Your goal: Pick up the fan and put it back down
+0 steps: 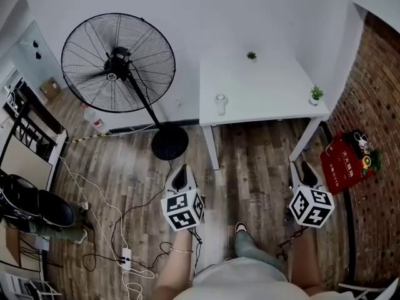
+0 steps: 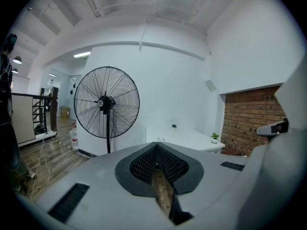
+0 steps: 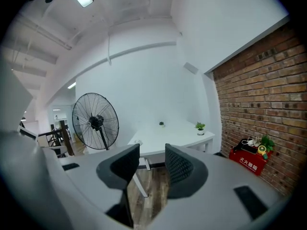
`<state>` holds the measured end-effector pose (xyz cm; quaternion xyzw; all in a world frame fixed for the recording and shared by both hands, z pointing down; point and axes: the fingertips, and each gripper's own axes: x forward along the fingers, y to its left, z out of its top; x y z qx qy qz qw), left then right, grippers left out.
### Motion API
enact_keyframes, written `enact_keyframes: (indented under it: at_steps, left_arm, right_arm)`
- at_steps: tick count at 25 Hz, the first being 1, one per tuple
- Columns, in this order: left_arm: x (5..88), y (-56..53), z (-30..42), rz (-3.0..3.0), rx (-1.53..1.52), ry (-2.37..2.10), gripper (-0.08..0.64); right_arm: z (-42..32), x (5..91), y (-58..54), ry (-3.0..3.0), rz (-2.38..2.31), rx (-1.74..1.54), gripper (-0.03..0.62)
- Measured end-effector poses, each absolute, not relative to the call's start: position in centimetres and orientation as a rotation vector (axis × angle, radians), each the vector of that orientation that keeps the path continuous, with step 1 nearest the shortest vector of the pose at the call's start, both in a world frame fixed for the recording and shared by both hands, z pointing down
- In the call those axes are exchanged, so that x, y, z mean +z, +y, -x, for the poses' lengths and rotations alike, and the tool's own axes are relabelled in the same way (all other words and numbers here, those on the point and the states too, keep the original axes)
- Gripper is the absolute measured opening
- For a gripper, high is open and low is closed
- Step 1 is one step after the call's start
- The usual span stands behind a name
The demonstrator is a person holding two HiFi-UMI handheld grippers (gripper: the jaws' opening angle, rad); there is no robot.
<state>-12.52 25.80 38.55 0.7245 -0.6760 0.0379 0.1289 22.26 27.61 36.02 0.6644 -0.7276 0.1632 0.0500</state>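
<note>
A tall black pedestal fan (image 1: 118, 64) stands upright on its round base (image 1: 169, 142) against the white wall, left of the table. It shows in the left gripper view as the fan (image 2: 107, 103) straight ahead, and in the right gripper view as the fan (image 3: 95, 121) to the left. My left gripper (image 1: 179, 178) hovers just short of the base, its jaws closed together with nothing between them (image 2: 156, 150). My right gripper (image 1: 302, 174) hangs near the table's right leg, jaws apart and empty (image 3: 151, 164).
A white table (image 1: 237, 108) carries a glass (image 1: 220, 103) and two small plants (image 1: 317, 94). A red crate (image 1: 345, 160) sits by the brick wall at right. Cables and a power strip (image 1: 125, 257) lie on the wood floor at left. A chair (image 1: 31, 208) stands far left.
</note>
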Motion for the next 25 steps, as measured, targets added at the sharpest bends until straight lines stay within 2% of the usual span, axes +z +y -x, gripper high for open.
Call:
enact_keyframes:
  at_steps: [15, 25]
  left_arm:
    - [39.1, 11.3, 11.5, -2.006, 0.101, -1.993, 0.011]
    - [38.5, 6.7, 12.9, -1.960, 0.118, -2.067, 0.011]
  right_arm:
    - [-23.9, 36.4, 10.7, -2.261, -1.933, 0.552, 0.166]
    - [-23.0, 37.5, 4.4, -2.326, -1.874, 0.625, 0.166]
